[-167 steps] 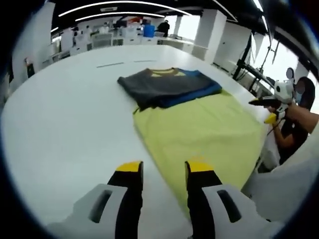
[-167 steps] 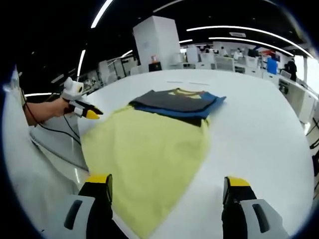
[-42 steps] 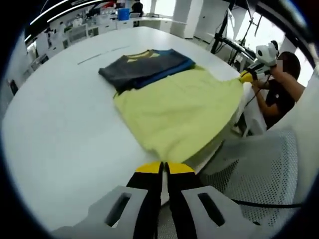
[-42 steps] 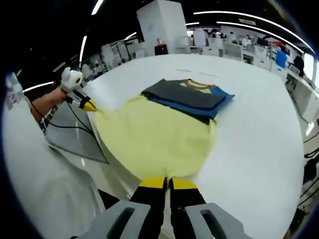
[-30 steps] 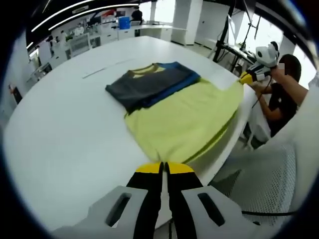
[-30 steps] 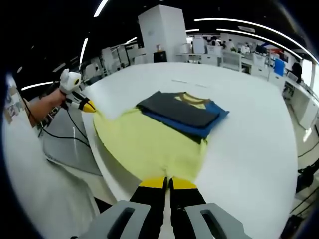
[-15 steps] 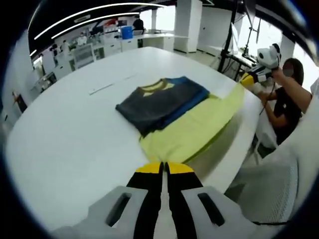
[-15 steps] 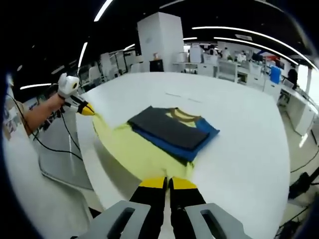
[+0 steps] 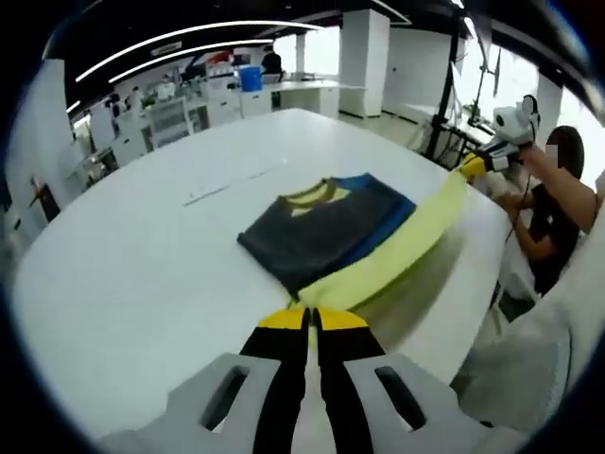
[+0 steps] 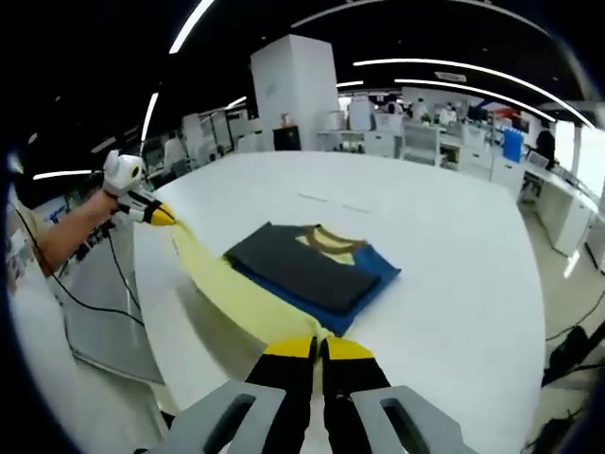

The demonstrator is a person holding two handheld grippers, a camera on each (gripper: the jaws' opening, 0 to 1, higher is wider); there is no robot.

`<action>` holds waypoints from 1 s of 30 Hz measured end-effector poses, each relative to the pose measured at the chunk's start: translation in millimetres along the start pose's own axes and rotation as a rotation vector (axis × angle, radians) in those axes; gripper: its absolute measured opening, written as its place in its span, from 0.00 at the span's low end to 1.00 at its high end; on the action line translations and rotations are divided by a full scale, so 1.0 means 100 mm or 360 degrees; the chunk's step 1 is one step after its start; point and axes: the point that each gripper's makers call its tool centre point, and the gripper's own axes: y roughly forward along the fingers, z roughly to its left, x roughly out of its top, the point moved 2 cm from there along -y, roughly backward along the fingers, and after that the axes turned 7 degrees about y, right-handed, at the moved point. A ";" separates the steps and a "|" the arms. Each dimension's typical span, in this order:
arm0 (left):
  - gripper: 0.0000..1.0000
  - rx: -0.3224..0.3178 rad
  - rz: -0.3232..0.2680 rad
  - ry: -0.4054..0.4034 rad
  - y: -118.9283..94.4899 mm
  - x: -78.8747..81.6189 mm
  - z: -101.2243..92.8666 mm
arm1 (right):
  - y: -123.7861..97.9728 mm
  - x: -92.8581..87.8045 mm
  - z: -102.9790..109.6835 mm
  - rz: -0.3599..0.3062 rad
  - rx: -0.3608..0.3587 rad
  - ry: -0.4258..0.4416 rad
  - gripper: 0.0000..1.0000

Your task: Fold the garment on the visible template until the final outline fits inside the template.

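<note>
A garment lies on the white table, its far part folded into a dark grey and blue stack with a yellow collar. The yellow part is raised off the table as a taut narrow band between the two grippers. My left gripper is shut on one yellow corner. My right gripper is shut on the other. In the left gripper view the right gripper holds the band's far end; in the right gripper view the left gripper does the same beside the folded stack.
Thin line marks lie on the table beyond the stack, also in the right gripper view as line marks. The table edge runs under the band. A person stands there; an arm and cable show. Desks fill the background.
Both grippers shut on the yellow hem, then lifted it off the table and carried it toward the folded stack. The flat yellow sheet now hangs as a narrow raised band.
</note>
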 end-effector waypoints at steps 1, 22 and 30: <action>0.00 0.0006 -0.0006 0.0001 0.01 0.02 0.02 | 0.01 0.01 -0.01 -0.0003 -0.0001 0.0000 0.00; 0.00 0.0082 -0.0069 0.0006 0.20 0.33 0.37 | 0.17 0.50 -0.22 -0.0060 -0.0034 -0.0054 0.00; 0.00 0.0116 -0.0119 -0.0003 0.29 0.49 0.53 | 0.23 0.70 -0.30 -0.0076 -0.0054 -0.0080 0.00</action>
